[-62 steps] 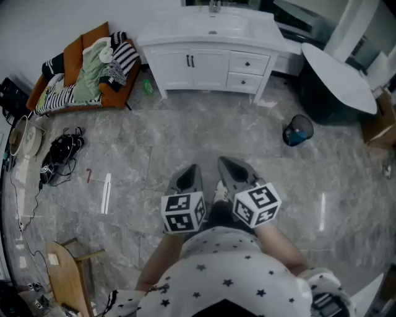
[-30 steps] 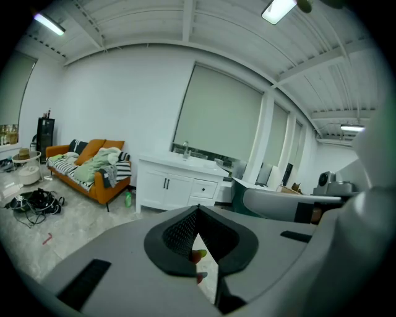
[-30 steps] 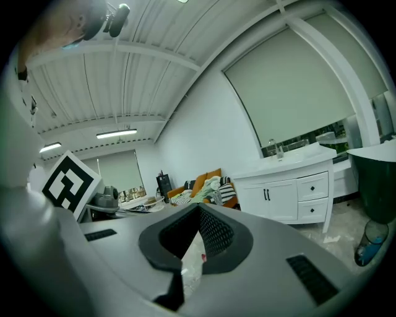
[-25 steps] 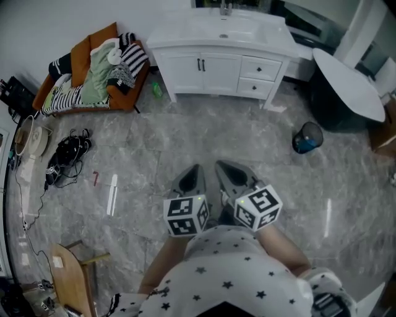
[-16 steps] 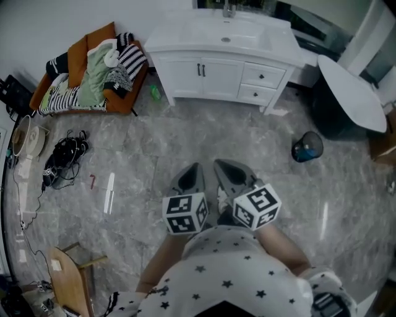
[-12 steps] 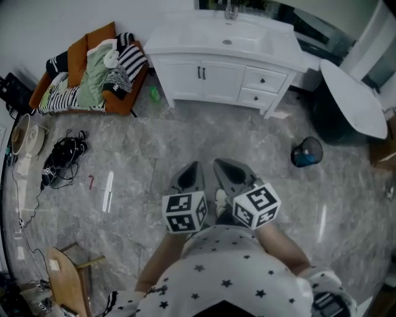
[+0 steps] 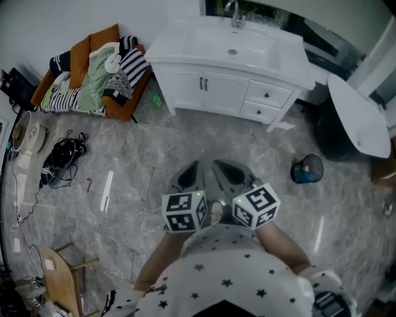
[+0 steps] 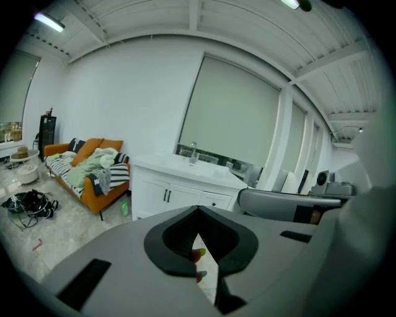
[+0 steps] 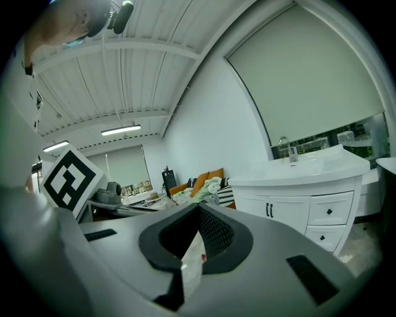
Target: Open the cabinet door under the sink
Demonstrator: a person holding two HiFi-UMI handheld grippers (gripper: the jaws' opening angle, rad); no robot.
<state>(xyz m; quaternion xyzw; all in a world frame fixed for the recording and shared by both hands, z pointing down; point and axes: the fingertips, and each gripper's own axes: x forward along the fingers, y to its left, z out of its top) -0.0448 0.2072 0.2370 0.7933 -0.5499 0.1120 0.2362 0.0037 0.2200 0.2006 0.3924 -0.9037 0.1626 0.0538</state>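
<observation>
I hold my left gripper (image 7: 192, 168) and my right gripper (image 7: 221, 166) side by side, close to my body and out over the grey marble floor (image 7: 185, 136), both aimed toward the white cabinet (image 7: 229, 93) against the far wall. The marker cube (image 7: 184, 212) of the left one and the marker cube (image 7: 257, 204) of the right sit just in front of my star-print shirt (image 7: 223, 272).

In the left gripper view its fingers (image 8: 136, 272) meet at their tips with only a thin slit behind, and nothing sits between them. In the right gripper view the other fingers (image 9: 260, 272) are likewise pressed together and empty.

The cabinet doors (image 7: 207, 91) under the sink (image 7: 232, 46) are both flat shut, their two dark handles (image 7: 203, 83) side by side at the middle seam. They are well apart from me, with open floor between us. Two small drawers (image 7: 267, 102) sit to the right of the doors, and a faucet (image 7: 237, 13) stands behind the basin.

To the left of the cabinet is an orange sofa (image 7: 80, 52) heaped with clothes (image 7: 99, 71), with a green bottle (image 7: 156, 99) on the floor between them. A dark bin (image 7: 307, 169) stands on the floor to the right.
</observation>
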